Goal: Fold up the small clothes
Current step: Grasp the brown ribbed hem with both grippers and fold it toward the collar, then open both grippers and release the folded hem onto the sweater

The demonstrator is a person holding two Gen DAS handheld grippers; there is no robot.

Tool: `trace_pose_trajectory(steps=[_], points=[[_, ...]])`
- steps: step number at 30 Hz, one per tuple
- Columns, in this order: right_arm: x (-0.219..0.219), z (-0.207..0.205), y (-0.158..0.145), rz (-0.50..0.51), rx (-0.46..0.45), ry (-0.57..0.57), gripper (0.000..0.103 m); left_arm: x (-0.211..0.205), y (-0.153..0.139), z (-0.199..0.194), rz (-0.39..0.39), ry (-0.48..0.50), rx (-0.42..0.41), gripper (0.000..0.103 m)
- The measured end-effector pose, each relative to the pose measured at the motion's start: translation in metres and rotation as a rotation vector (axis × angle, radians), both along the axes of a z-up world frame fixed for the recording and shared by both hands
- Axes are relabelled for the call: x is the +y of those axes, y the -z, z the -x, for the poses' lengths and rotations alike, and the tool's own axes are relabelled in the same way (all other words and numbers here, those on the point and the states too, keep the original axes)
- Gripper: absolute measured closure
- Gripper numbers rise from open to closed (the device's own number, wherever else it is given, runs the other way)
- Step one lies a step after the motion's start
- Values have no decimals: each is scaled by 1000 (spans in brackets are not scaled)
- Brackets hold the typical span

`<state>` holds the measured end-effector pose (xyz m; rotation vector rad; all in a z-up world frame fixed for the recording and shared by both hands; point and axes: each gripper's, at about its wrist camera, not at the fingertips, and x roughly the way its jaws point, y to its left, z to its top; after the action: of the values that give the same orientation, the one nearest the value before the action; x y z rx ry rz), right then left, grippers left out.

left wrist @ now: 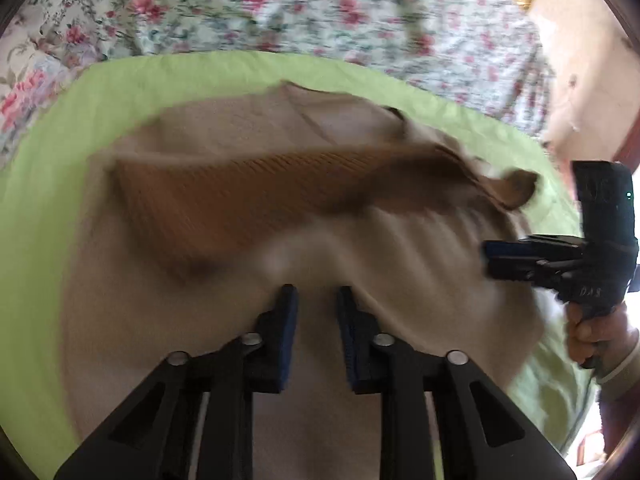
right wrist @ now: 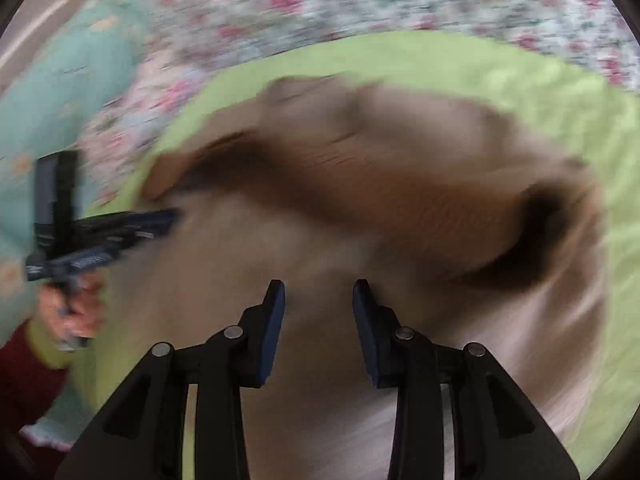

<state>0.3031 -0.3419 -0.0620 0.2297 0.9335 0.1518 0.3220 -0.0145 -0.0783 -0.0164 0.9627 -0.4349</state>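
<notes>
Centrally, a beige garment [left wrist: 224, 320] with a ribbed brown band [left wrist: 248, 196] lies spread on a green sheet [left wrist: 36, 240] over the floral bed [left wrist: 280, 12], presumably flattened for folding. Left gripper [left wrist: 316, 294] and right gripper [right wrist: 319, 288] hover above it, jaws apart, gripping nothing. Green margin rings the garment's edges, leaving folding room.

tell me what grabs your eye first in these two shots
A beige and brown garment lies rumpled in the middle of a lime green sheet, over a floral bedspread. The left gripper and right gripper both stand over it, fingers apart with nothing pinched.
</notes>
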Motion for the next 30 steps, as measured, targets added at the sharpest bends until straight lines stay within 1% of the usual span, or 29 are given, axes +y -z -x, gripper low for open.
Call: trace_pose_trajectory(steps=[1, 2, 3, 4, 5, 6, 7, 9, 10, 11, 13, 14, 15, 17, 18, 21, 25, 29, 30], points=[[-15, -4, 0, 2, -13, 55, 66, 9, -1, -13, -30, -42, -11, 84], [-32, -8, -2, -10, -34, 117, 66, 19, -2, -28, -37, -78, -15, 85], [-53, -9, -4, -39, -63, 198, 66, 32, -3, -42, -32, -118, -16, 85], [-64, -8, -6, -53, -80, 243, 66, 45, -4, -55, -15, -149, -14, 93], [-74, -2, -9, -62, -107, 301, 66, 57, -6, -66, 15, -181, -12, 92], [-79, 4, -12, -78, -130, 330, 66, 67, -6, -73, 13, -221, -20, 94], [-80, 10, -15, -101, -143, 340, 66, 72, -7, -75, 16, -237, -20, 94], [-75, 23, -20, -107, -153, 345, 66, 87, -9, -72, 81, -274, -21, 93], [-68, 36, -24, -109, -166, 331, 65, 89, -11, -68, 83, -289, -26, 93], [-64, 45, -26, -116, -173, 320, 65, 90, -13, -61, 88, -295, -32, 93], [-50, 64, -28, -131, -183, 287, 63, 92, -17, -38, 96, -298, -43, 82], [-39, 78, -29, -136, -188, 265, 62, 94, -19, -23, 97, -301, -47, 79], [-27, 84, -25, -141, -191, 250, 62, 94, -20, -3, 119, -295, -52, 76], [-11, 105, -24, -157, -190, 224, 60, 88, -22, 30, 153, -283, -46, 74], [-2, 103, -21, -162, -184, 215, 60, 87, -22, 43, 169, -281, -44, 72], [17, 128, -13, -189, -173, 195, 59, 82, -18, 91, 205, -271, -26, 67], [37, 153, -4, -210, -143, 175, 58, 69, -5, 133, 228, -277, 27, 59], [45, 171, 0, -229, -134, 181, 56, 67, 10, 162, 252, -289, 81, 59], [46, 175, 0, -235, -131, 182, 56, 67, 15, 166, 269, -297, 97, 57]])
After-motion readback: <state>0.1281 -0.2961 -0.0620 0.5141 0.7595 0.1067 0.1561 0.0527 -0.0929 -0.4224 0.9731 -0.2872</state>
